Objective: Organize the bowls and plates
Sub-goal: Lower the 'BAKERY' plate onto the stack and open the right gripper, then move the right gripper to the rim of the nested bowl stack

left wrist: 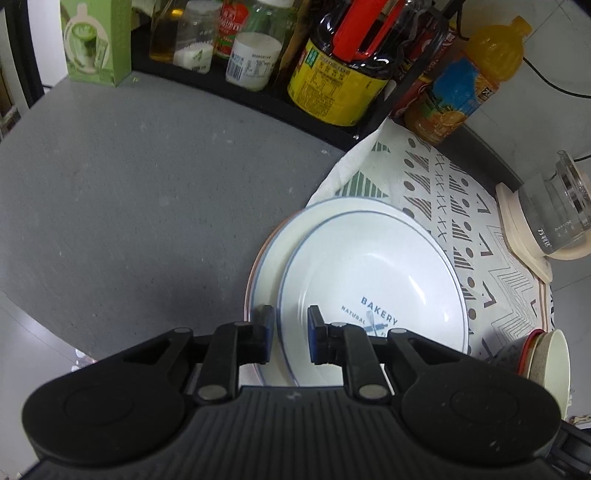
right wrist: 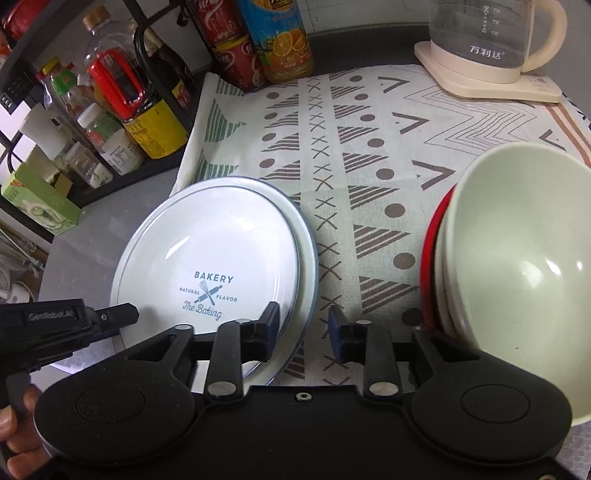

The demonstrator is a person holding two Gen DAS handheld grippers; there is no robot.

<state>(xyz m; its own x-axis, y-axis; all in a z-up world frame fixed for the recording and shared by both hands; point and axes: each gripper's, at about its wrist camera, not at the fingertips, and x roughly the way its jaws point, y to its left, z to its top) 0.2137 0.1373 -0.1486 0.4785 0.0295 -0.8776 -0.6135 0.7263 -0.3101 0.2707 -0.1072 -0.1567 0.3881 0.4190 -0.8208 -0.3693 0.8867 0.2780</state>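
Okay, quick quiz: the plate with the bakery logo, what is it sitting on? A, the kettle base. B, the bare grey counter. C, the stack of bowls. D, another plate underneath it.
D: the BAKERY plate lies on a second plate whose rim shows past its right edge; the left wrist view shows the same lower rim on the left.

Top plate (right wrist: 207, 258) of the stack, left of the patterned cloth (right wrist: 369, 147): "BAKERY", "NATURAL FLAVOR", "The Baking" in blue, around a crossed whisk and rolling pin. Glass kettle (right wrist: 487, 33) at the cloth's far right corner: "万利达" in white. Bottle labels left of the cloth too small to read.
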